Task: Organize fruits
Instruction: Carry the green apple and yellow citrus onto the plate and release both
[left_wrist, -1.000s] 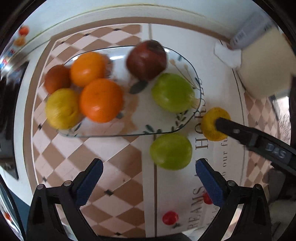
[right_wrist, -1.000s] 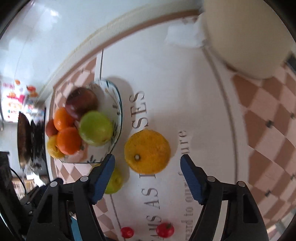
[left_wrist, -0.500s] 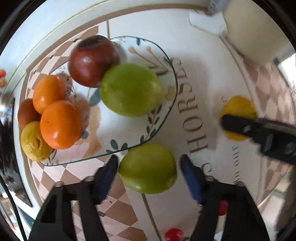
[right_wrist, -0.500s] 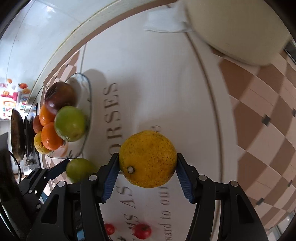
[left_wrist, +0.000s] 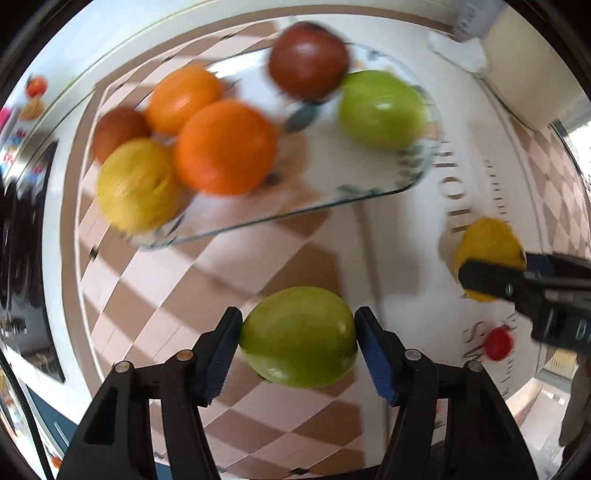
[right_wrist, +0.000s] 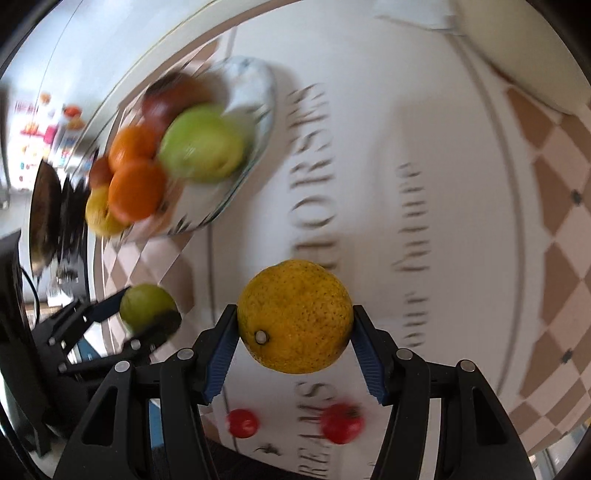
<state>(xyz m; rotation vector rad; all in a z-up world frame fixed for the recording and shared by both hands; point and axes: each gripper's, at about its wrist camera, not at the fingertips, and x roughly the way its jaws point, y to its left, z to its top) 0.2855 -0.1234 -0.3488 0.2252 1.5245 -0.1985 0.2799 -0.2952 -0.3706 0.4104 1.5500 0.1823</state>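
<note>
My left gripper (left_wrist: 298, 336) is shut on a green fruit (left_wrist: 298, 336), held above the checked tablecloth in front of the glass plate (left_wrist: 369, 195). The plate holds two oranges (left_wrist: 225, 146), a yellow fruit (left_wrist: 138, 184), a brown fruit (left_wrist: 118, 129), a dark red apple (left_wrist: 308, 61) and a green apple (left_wrist: 380, 109). My right gripper (right_wrist: 293, 334) is shut on a yellow orange (right_wrist: 294, 315), lifted off the cloth to the right of the plate (right_wrist: 255, 147). The right gripper also shows in the left wrist view (left_wrist: 491, 277), and the left gripper in the right wrist view (right_wrist: 147, 314).
Two small red cherry tomatoes (right_wrist: 242, 422) (right_wrist: 341, 422) lie on the cloth near its front edge. A cream rounded container (left_wrist: 535, 70) and a white tissue (left_wrist: 458, 55) sit at the back right. A dark stove (right_wrist: 44, 210) stands to the left.
Both grippers have closed on their fruits and lifted them: the left with the green fruit, the right with the yellow orange. Both views have pulled back from the plate.
</note>
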